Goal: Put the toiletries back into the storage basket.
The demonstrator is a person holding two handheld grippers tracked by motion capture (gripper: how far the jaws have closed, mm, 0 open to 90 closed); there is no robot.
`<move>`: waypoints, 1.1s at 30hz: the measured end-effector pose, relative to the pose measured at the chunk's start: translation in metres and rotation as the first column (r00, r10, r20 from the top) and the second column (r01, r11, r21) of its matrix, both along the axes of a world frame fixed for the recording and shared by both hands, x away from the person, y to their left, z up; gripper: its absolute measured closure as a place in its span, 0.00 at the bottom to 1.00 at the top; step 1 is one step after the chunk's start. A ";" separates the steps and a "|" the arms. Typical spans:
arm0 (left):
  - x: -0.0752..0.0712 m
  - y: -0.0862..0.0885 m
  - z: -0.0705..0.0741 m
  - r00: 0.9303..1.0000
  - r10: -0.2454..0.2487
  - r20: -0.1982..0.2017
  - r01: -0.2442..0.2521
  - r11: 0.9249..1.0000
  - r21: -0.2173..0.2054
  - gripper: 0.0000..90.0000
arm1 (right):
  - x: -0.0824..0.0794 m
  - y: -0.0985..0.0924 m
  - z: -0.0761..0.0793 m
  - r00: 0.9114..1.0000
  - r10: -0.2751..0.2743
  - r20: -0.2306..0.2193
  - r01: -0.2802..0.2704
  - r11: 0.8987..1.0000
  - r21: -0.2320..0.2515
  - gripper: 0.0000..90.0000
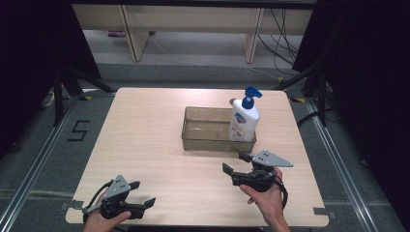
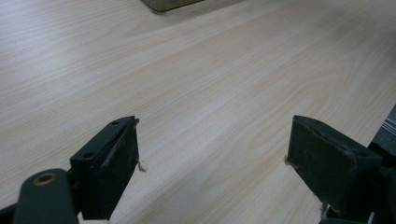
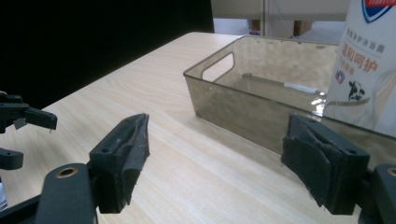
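A white pump bottle (image 1: 244, 123) with a blue pump head stands upright in the right end of a smoky transparent bin (image 1: 205, 137) at the middle of the table; the bottle's label side (image 3: 362, 74) rises inside the bin (image 3: 243, 107) in the right gripper view. My right gripper (image 1: 236, 162) hovers just in front of the bin's near wall, open, nothing between its fingers (image 3: 123, 158). My left gripper (image 1: 141, 192) rests near the table's front left edge, open and empty, with bare wood between its fingers (image 2: 109, 165).
The light wooden table (image 1: 145, 140) has its front edge close to both hands. The left gripper (image 3: 23, 126) appears at the far left of the right gripper view. Dark curtains flank the table, with desk legs and cables on the floor beyond.
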State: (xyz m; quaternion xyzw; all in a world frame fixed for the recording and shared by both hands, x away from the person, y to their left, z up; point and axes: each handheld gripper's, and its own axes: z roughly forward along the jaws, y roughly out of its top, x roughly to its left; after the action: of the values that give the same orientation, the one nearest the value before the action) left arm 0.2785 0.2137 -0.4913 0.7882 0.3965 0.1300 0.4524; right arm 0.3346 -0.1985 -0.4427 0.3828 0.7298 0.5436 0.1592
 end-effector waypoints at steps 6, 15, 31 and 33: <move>0.000 0.000 0.000 1.000 -0.003 0.002 0.003 1.000 0.002 0.18 | -0.006 0.003 -0.005 1.000 0.022 -0.013 -0.022 1.000 0.017 0.25; 0.000 0.000 -0.001 1.000 -0.009 0.005 0.009 1.000 -0.002 0.18 | -0.017 0.009 -0.012 0.999 0.045 -0.026 -0.045 0.999 0.012 0.21; 0.000 -0.001 -0.001 1.000 -0.003 0.002 0.003 1.000 0.009 0.18 | -0.033 0.012 -0.025 0.998 0.060 -0.033 -0.060 0.998 -0.021 0.19; 0.000 -0.001 -0.001 1.000 -0.003 -0.001 0.003 1.000 0.014 0.18 | -0.034 0.012 -0.026 0.997 0.066 -0.037 -0.067 0.998 -0.008 0.19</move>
State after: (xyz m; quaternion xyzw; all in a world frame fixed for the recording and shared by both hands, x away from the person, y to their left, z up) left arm 0.2784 0.2123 -0.4924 0.7920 0.3944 0.1317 0.4471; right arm 0.3002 -0.1861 -0.4692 0.3676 0.7475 0.5379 0.1293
